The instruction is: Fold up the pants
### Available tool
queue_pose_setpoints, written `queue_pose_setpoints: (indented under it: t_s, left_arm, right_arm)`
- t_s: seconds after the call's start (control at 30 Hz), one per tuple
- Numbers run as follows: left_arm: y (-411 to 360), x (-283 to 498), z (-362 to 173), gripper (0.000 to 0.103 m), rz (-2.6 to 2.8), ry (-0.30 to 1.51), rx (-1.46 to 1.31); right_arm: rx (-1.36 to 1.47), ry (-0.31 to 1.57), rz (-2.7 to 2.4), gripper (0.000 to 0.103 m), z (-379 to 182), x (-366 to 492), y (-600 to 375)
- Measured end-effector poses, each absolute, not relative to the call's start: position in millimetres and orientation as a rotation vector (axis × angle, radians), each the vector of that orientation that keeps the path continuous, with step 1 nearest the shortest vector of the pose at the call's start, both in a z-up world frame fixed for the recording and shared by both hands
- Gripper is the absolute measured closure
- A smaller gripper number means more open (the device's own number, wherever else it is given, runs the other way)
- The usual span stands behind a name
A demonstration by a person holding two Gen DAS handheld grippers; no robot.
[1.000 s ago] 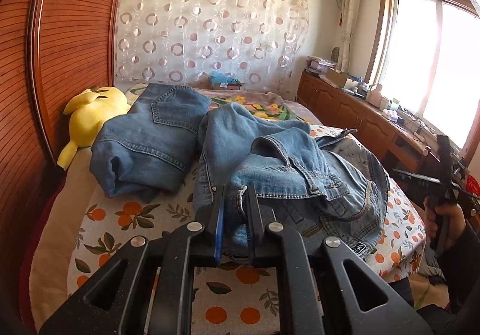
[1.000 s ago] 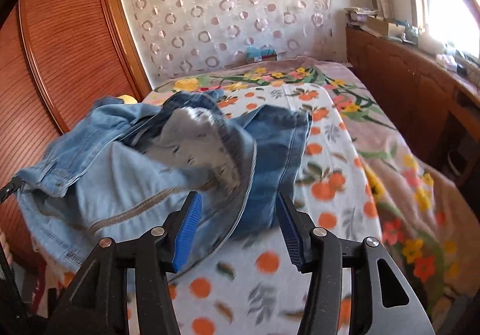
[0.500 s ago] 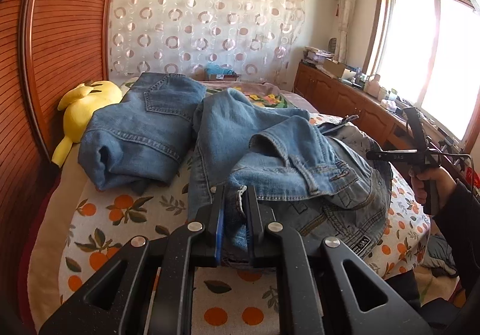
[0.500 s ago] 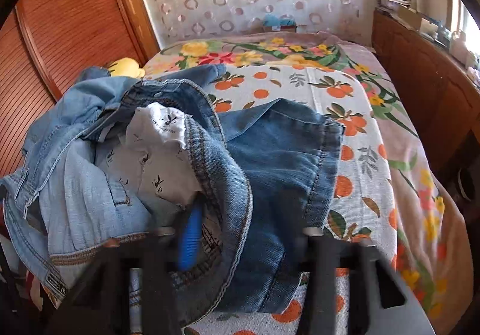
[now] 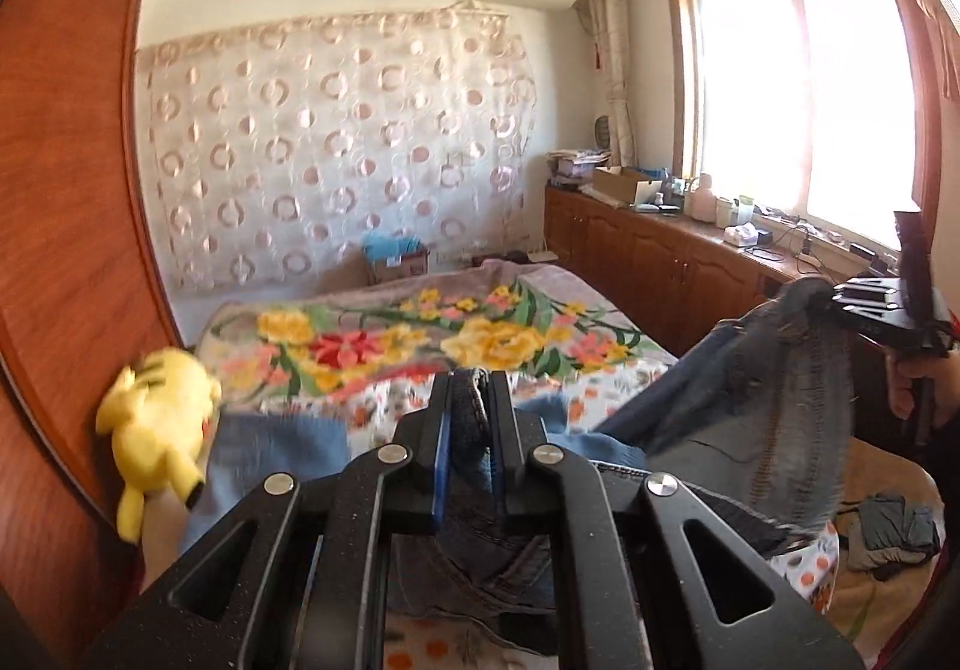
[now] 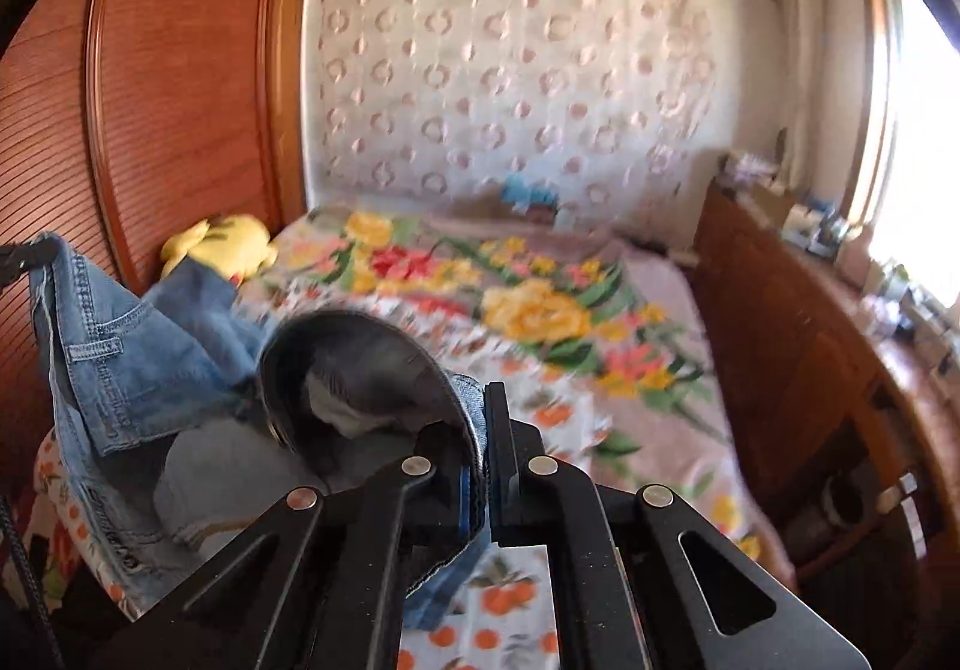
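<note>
Biggest first: the bed (image 5: pixel 420 334), wide across the lower middle of both views, with a flowery blanket at the back and an orange-print sheet at the front.

Next, the pants (image 5: pixel 750 388): blue jeans, lifted up off the bed and hanging between the two tools. Dark and bunched at the middle right of the left wrist view. Light blue at the lower left of the right wrist view (image 6: pixel 150 346), with the inside of the waist showing in the middle.

Probably heavy for cloth. Thick, soft and floppy, not slippery, not easy to break. Likely to sag in the middle and swing about. Best held at the thick, strong waistband, one pinch near each side, then pulled apart to flatten. A grip on thin loose cloth would probably let the jeans droop and twist.

Then more blue denim (image 5: pixel 282 442), blurry, lying on the bed at the lower left.

Then the left hand-held gripper (image 5: pixel 471 388), bottom middle, pressed tight on a fold of the jeans.

Same size, the right hand-held gripper (image 6: pixel 480 406), bottom middle of its own view: just closed, pinching the waistband edge.

Smallest, a yellow plush toy (image 5: pixel 156 418) at the left edge, beside the wooden wardrobe.
</note>
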State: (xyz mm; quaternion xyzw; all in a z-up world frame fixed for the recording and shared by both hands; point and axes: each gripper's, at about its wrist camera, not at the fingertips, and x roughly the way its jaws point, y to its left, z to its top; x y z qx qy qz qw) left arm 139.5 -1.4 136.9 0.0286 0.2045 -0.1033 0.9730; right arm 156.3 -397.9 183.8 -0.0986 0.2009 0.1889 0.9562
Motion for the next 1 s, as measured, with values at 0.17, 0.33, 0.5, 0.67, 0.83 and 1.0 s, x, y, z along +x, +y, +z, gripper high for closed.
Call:
queue_pose_setpoints:
  t_s: [0.17,0.33,0.5,0.67,0.83,1.0]
  left_arm:
    - [-38.8,187.7,186.2,0.092,-0.186,0.393,0.146]
    - [-80.4,232.9,227.4,0.093,-0.197,0.363,0.181]
    - [-116.7,275.2,269.8,0.093,-0.217,0.334,0.173]
    - [-159.3,293.3,338.9,0.094,-0.280,0.260,0.164]
    - [-188.0,276.1,409.1,0.094,-0.352,0.134,0.156]
    - [-174.8,268.1,390.2,0.094,-0.374,0.144,0.174]
  right_arm:
    - [-0.189,0.301,0.270,0.100,239.5,132.2,-452.1]
    - [-0.180,0.220,0.155,0.100,284.9,114.1,-505.1]
    - [-0.178,0.162,0.081,0.100,322.6,98.6,-542.4]
    - [-0.218,0.091,0.031,0.100,358.6,57.0,-534.3]
    - [-0.258,0.011,0.024,0.100,356.1,11.7,-502.4]
    - [-0.288,0.017,0.118,0.100,301.7,16.0,-475.5]
